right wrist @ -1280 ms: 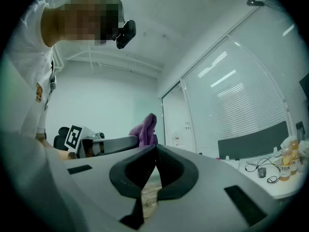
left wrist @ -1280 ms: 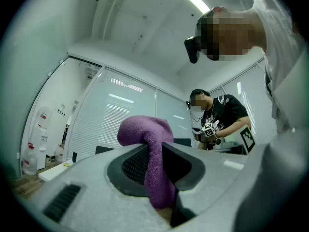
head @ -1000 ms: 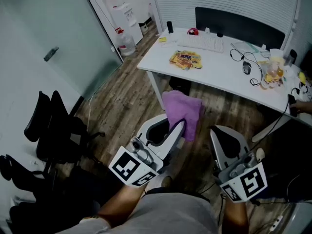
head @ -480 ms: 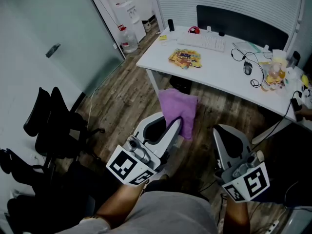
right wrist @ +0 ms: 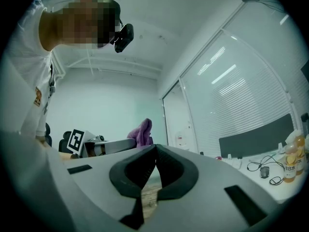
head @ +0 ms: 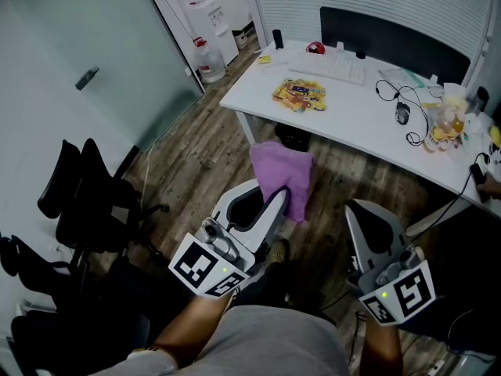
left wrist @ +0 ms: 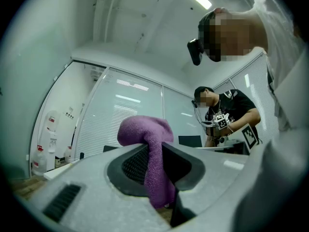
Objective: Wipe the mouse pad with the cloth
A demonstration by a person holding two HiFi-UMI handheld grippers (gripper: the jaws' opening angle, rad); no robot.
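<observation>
- The white table [head: 352, 114] stands well ahead of us with a keyboard [head: 329, 66] and a mouse [head: 402, 113] on it. We cannot make out a mouse pad for certain from here.
- The purple cloth [head: 280, 175] hangs over the wooden floor, well short of the table. It looks soft, light and limp, so we expect it to drape and bunch, not hold a shape. A gathered fold is the place to grip it, which leaves a loose flap free to drag flat across the pad.
- The left tongs [head: 280, 204] are clamped on such a fold. The left gripper view shows the cloth running down between the pads and flopping over the top.
- The right tongs [head: 362, 208] are fully closed with nothing between them.
- Against the frame a second ago, both tongs and the cloth sit slightly further left in the head view. A shoe [head: 278, 251] now shows beneath them, so we judge we are stepping toward the table. The grip itself looks unchanged.
</observation>
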